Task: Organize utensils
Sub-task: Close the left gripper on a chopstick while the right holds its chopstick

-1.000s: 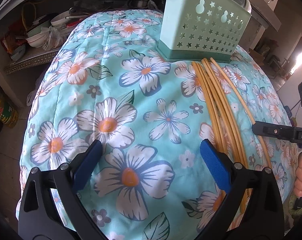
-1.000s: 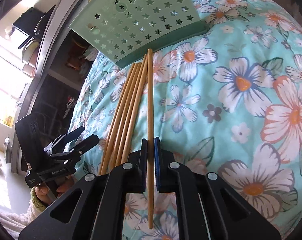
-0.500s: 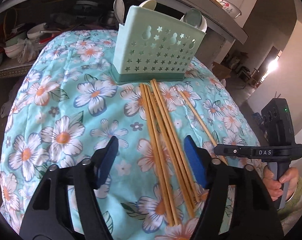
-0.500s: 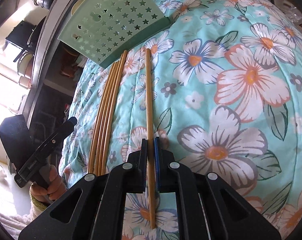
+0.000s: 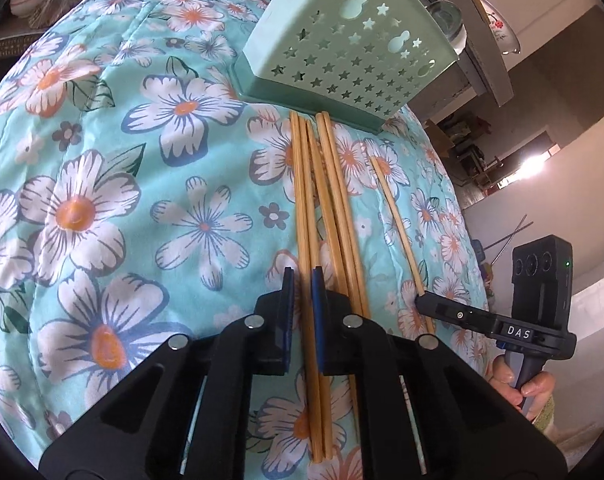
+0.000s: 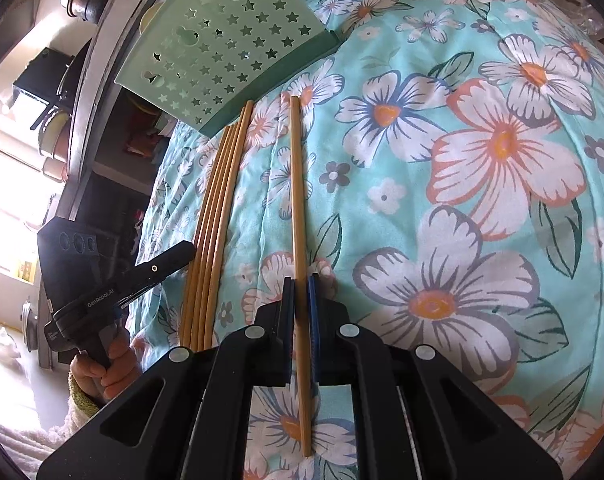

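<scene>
Both grippers clamped on chopsticks, holder straight ahead.

The left gripper (image 5: 302, 280) has just been closing, and its jaws now pinch what looks like two sticks at the left edge of the bundle (image 5: 333, 216), which lies on the floral cloth (image 5: 102, 200). The right gripper (image 6: 301, 288) is pinched tight on the lone chopstick (image 6: 298, 200), set apart to the bundle's right. Every stick runs lengthwise along the fingers, its far tip aimed at the green holder (image 5: 353, 52), which stands at the cloth's far edge, just beyond the tips. Each hand grips near its stick's near end, so the next move is likely a lift and tip-up towards the holder; neither hand looks clearly nearer.
</scene>
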Motion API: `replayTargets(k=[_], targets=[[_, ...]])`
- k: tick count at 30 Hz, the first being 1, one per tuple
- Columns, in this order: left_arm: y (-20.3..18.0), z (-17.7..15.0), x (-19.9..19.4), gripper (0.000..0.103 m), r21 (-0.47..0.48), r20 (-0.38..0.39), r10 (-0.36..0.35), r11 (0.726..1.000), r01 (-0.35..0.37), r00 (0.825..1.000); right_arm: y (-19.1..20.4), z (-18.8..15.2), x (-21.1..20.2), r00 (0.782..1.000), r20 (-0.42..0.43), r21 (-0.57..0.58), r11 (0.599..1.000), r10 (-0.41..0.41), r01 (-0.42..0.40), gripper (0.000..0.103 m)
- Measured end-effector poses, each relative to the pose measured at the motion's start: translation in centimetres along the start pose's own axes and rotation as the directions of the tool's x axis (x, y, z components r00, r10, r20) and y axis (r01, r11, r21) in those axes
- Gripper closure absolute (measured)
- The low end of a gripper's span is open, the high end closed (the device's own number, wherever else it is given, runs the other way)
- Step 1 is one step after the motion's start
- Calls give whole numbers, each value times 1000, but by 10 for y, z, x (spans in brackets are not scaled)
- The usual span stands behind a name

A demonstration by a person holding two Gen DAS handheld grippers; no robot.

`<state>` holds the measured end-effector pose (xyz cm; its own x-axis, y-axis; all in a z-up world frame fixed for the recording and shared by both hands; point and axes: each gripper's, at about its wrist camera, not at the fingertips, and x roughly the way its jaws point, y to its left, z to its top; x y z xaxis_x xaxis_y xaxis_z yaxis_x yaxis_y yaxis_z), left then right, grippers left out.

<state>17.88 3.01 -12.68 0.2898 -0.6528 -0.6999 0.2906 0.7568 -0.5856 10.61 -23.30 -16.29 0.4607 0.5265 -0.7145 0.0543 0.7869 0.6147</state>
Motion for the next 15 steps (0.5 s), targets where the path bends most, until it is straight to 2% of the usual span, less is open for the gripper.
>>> replayTargets(k=[7, 15], targets=[[5, -4, -11, 99, -75, 32, -47, 996, 49, 998, -1, 1, 0, 1000, 0, 5, 1000, 5, -5, 96], [6, -22, -48, 99, -113, 106, -7, 993, 19, 994, -2, 0, 0, 1000, 0, 6, 1000, 7, -7, 96]])
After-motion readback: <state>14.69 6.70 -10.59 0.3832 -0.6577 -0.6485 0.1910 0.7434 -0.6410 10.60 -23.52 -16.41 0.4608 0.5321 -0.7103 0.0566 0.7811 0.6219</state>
